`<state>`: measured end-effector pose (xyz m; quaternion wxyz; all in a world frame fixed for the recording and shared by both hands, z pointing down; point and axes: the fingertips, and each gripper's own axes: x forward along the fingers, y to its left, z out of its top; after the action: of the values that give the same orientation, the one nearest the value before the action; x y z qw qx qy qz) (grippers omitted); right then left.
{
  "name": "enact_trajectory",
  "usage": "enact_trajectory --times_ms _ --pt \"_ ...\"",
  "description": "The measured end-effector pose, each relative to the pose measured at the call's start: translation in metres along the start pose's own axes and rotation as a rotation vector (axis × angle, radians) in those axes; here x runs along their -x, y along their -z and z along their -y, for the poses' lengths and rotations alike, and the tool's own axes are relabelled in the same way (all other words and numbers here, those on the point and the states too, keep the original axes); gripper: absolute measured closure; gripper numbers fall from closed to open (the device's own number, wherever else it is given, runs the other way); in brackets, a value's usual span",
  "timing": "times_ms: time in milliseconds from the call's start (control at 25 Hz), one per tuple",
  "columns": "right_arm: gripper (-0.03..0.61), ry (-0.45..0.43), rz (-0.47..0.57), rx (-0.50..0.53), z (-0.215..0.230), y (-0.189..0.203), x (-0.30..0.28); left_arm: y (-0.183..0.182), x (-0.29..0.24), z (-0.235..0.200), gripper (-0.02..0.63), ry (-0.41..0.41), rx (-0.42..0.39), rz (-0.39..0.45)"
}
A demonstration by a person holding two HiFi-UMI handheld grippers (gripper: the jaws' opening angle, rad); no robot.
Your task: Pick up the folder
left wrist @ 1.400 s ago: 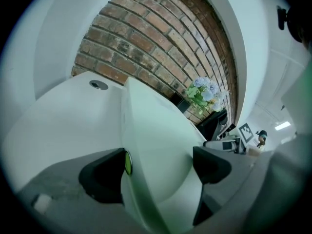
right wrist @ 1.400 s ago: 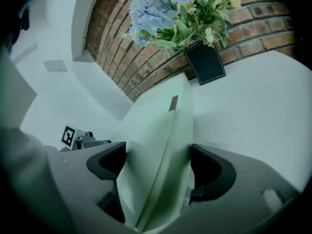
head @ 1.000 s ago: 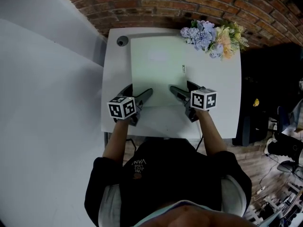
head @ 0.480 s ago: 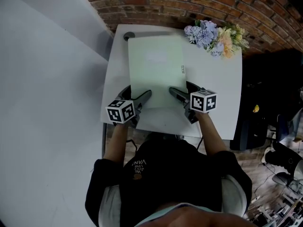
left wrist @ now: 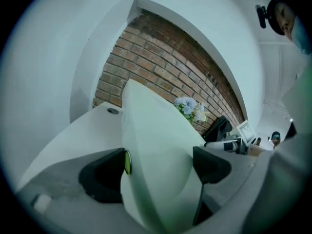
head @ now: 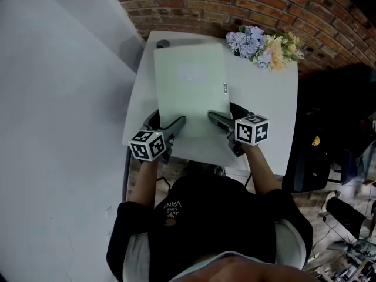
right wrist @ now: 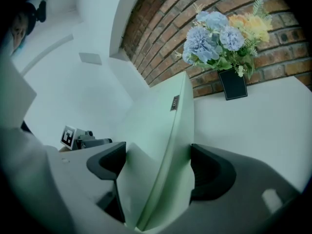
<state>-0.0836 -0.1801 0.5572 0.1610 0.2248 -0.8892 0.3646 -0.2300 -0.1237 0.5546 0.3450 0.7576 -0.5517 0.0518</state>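
Observation:
I hold a pale green folder (head: 191,90) above the white table (head: 267,101), its near corners in my two grippers. My left gripper (head: 171,128) is shut on the near left corner and my right gripper (head: 222,122) on the near right corner. The left gripper view has the folder (left wrist: 156,140) bowing upward between the dark jaws of that gripper (left wrist: 161,167). Seen from the right gripper view, the folder (right wrist: 156,126) stands on edge between the jaws of that gripper (right wrist: 156,167), with a small label near its far edge.
A bunch of blue and peach flowers (head: 264,46) in a dark pot stands at the table's far right corner against the brick wall (head: 235,4). A round cable hole (head: 163,43) sits at the far left corner. Dark furniture (head: 308,151) stands right of the table.
The folder has come up off the table: it now covers the far left of the tabletop and reaches the cable hole. Both grippers stay clamped on its near corners.

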Motion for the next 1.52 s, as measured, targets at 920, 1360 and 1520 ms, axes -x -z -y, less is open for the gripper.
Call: enact_trajectory --times_ms 920,1360,1520 --pt "0.172 -0.069 0.098 0.164 -0.046 -0.013 0.083 -0.007 0.056 0.082 0.166 -0.042 -0.076 0.177" --pt "0.172 -0.028 0.202 0.226 -0.05 -0.02 0.15 -0.015 0.059 0.144 0.166 0.014 -0.165 0.242" --pt "0.172 -0.005 0.236 0.242 -0.049 -0.023 0.174 -0.017 0.056 0.166 0.166 0.044 -0.186 0.254"
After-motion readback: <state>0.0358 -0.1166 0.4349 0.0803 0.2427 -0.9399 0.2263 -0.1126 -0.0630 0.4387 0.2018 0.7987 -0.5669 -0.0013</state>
